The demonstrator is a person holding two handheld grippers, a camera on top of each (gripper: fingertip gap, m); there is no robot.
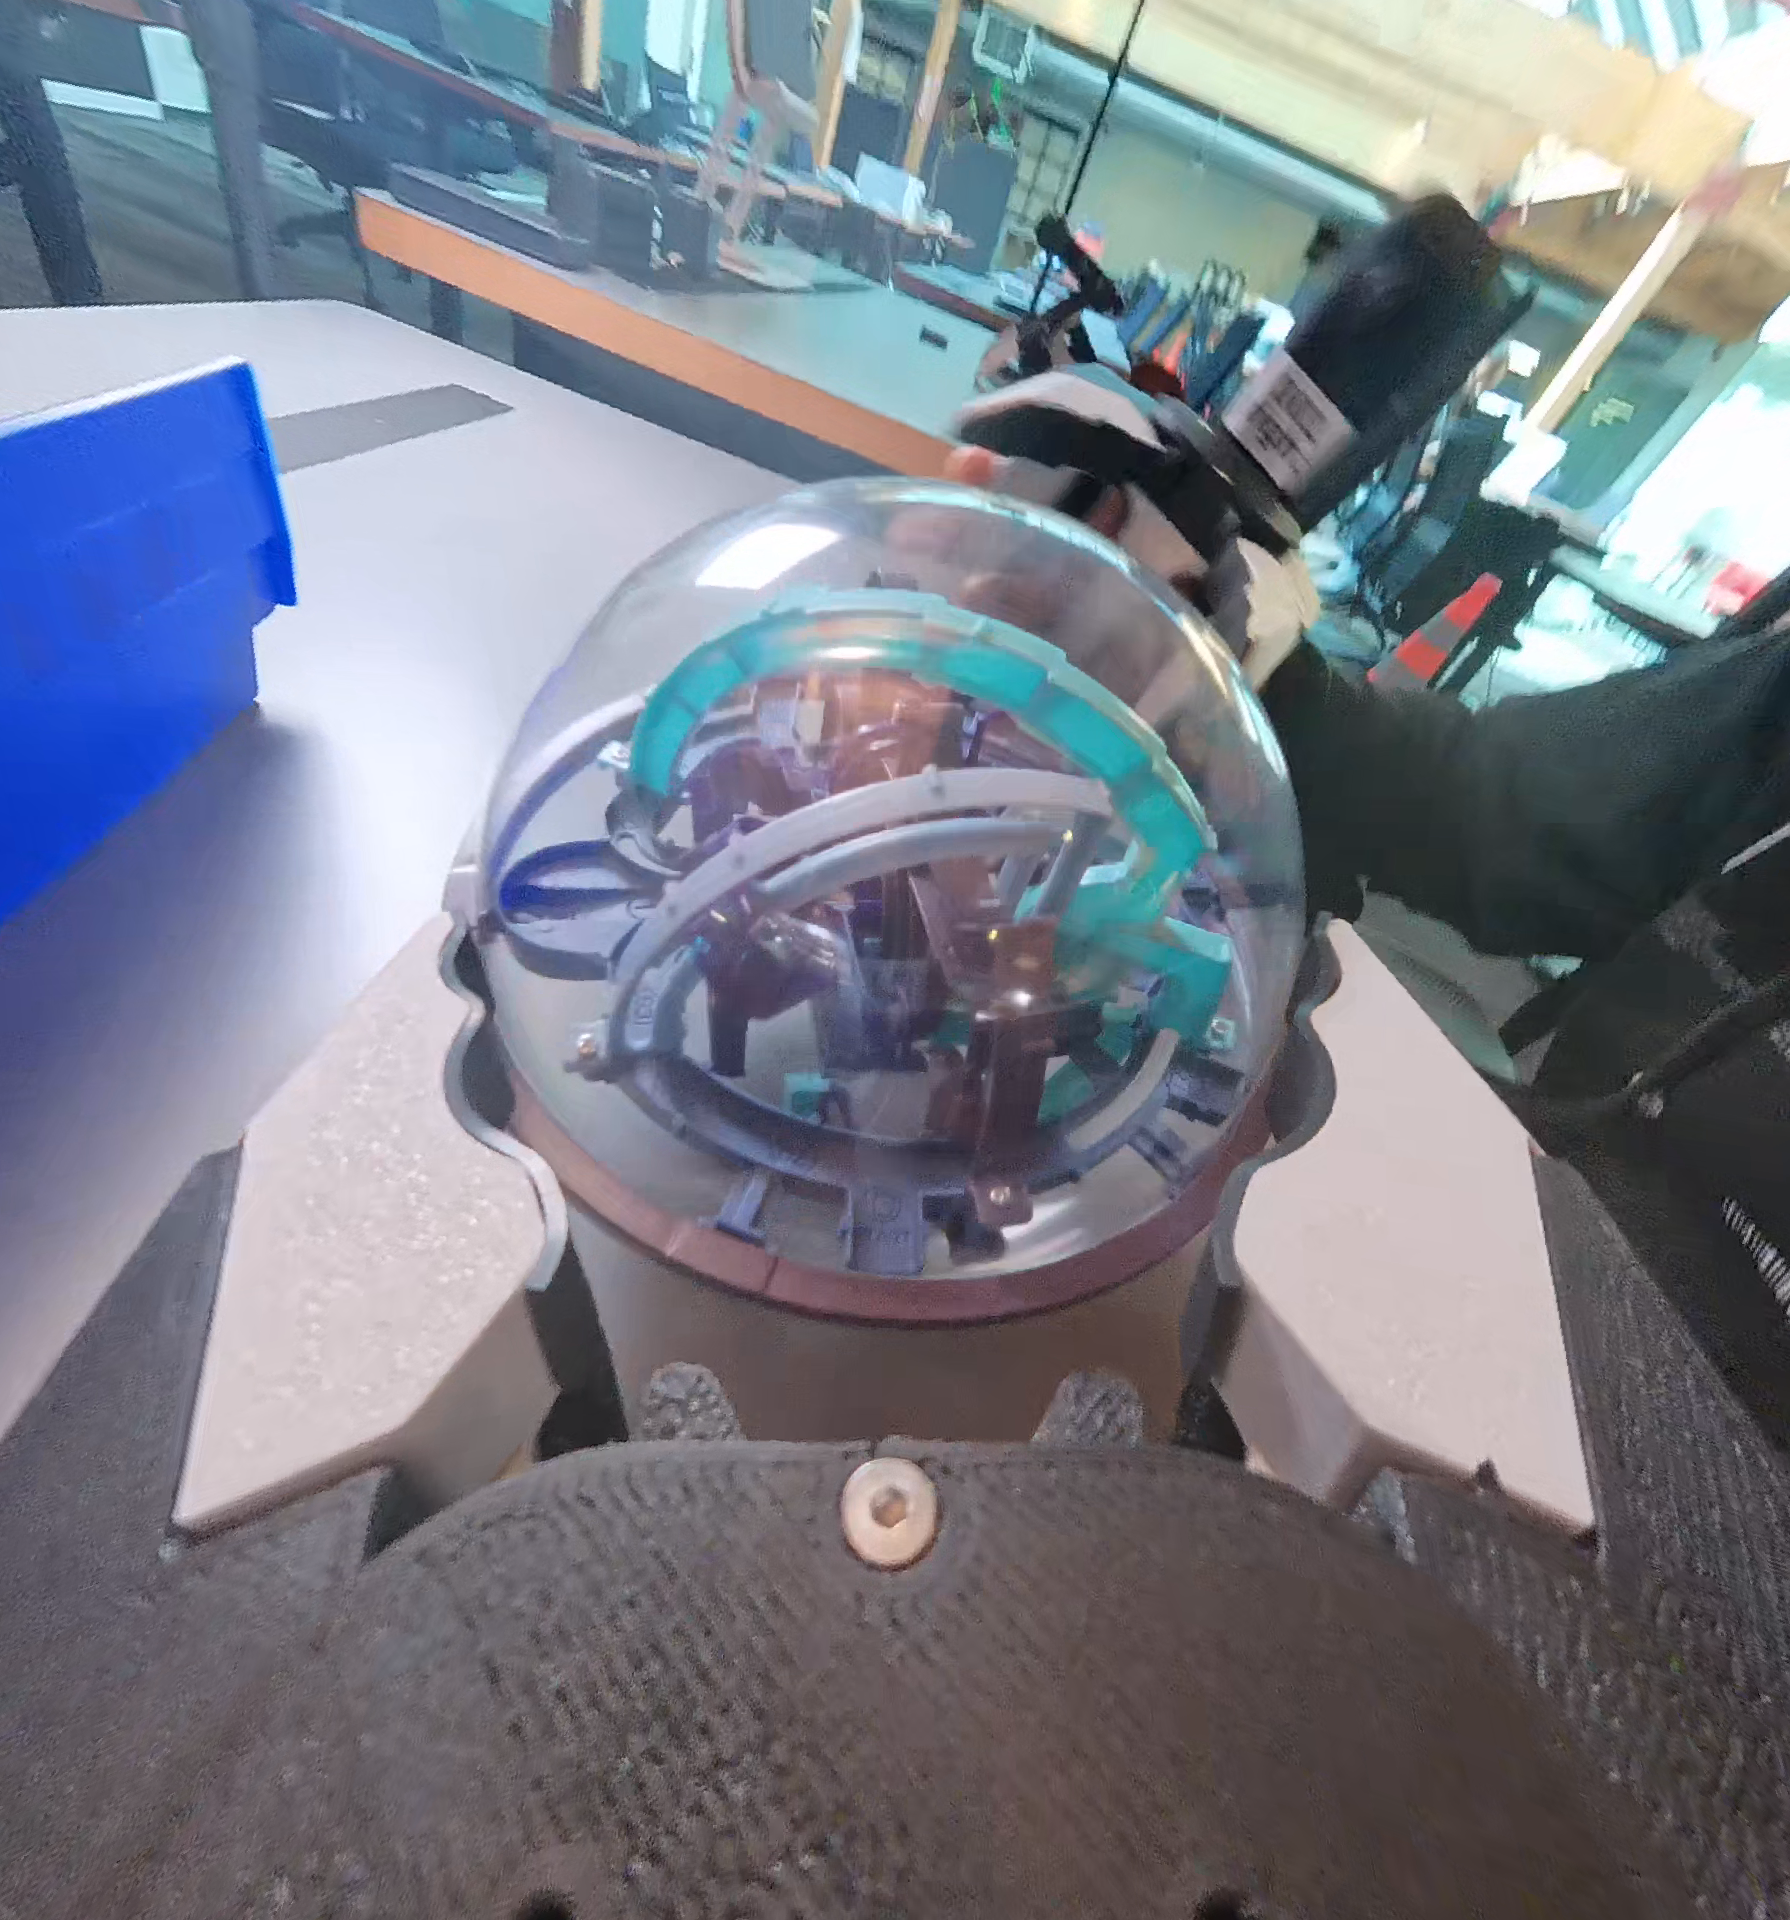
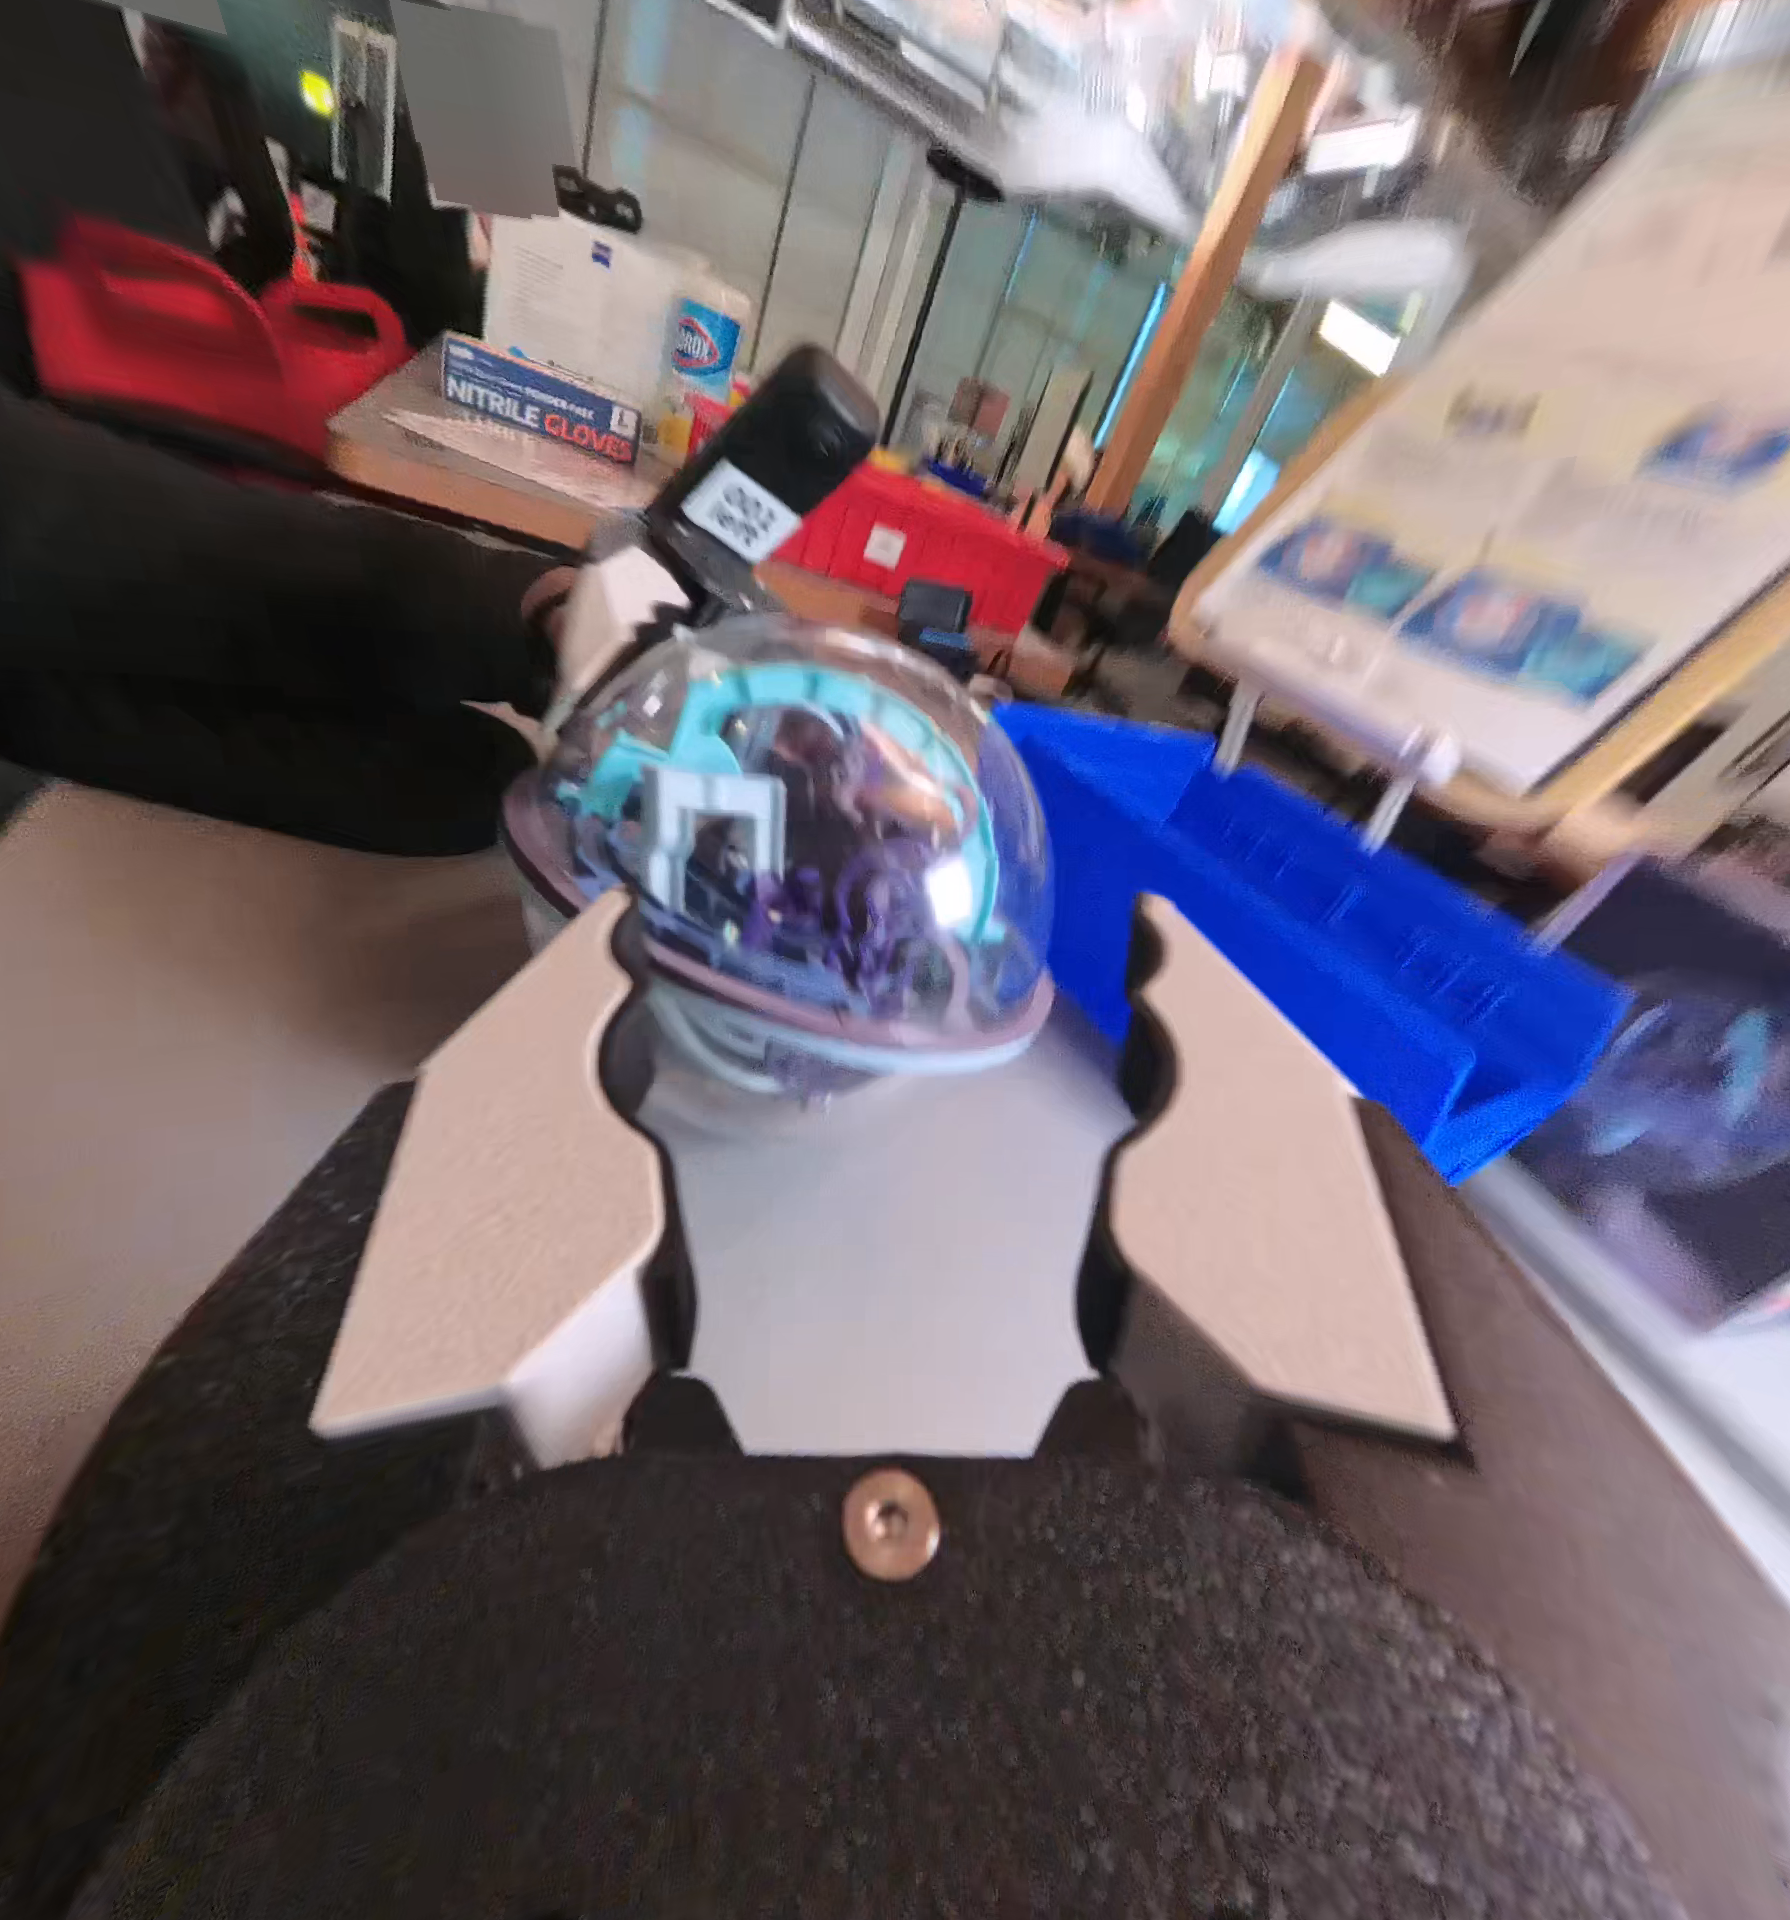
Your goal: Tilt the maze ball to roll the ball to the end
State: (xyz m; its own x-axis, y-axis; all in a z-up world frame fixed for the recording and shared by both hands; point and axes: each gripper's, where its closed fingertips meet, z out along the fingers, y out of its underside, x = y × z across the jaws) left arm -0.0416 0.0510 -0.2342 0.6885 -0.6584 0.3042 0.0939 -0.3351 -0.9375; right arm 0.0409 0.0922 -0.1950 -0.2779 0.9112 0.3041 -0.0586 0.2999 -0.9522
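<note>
Since the maze ball (image 1: 886, 904) looks slick, rigid and light, my left tongs (image 1: 886, 997) grip its sides; my right tongs (image 2: 875, 997) gape wide, seemingly untouching.

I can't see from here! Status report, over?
Left gripper wide around maze ball. Right gripper open, not gripping. Blue bin beside ball, nothing blocking.

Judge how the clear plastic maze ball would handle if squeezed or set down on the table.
The clear plastic maze ball is round, so probably rolls on the grey table. Its glossy shell looks rigid but likely slippery. Thin coloured tracks inside suggest it is fragile if dropped.
</note>
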